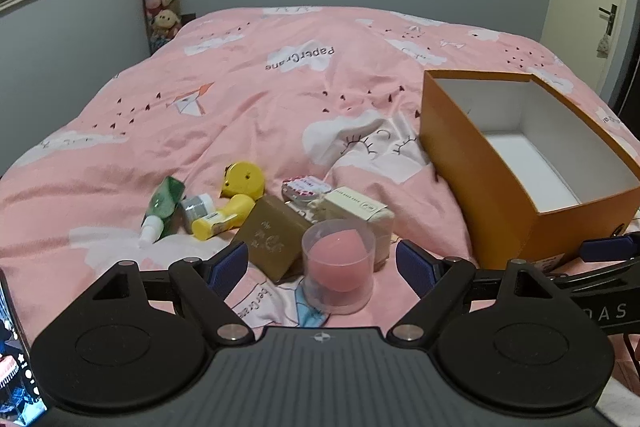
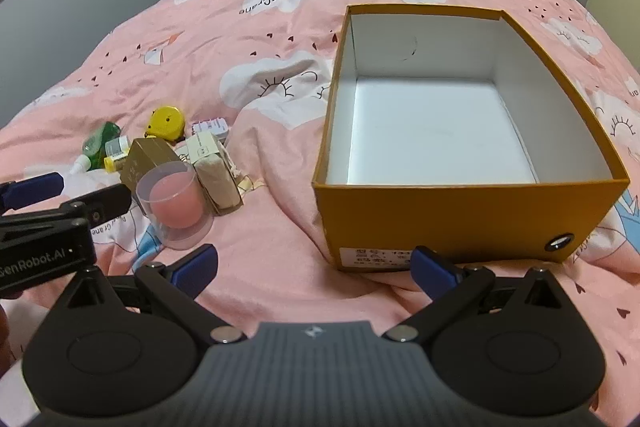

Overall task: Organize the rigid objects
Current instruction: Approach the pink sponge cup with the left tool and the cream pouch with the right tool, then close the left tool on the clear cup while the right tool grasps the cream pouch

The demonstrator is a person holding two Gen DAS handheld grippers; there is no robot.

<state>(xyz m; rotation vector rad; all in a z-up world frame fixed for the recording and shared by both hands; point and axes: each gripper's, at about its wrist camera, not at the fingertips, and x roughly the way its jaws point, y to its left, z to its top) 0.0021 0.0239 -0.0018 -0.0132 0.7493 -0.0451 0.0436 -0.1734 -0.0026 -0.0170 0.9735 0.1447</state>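
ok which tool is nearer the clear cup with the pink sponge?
Left. The left tool is open right in front of the clear cup with the pink sponge, its fingers flanking it. The right tool is open off to the cup's right, facing the orange box.

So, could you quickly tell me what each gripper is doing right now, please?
Left gripper: open, holding nothing; the clear plastic cup with a pink sponge stands between its jaws.
Right gripper: open, empty, facing the orange cardboard box.
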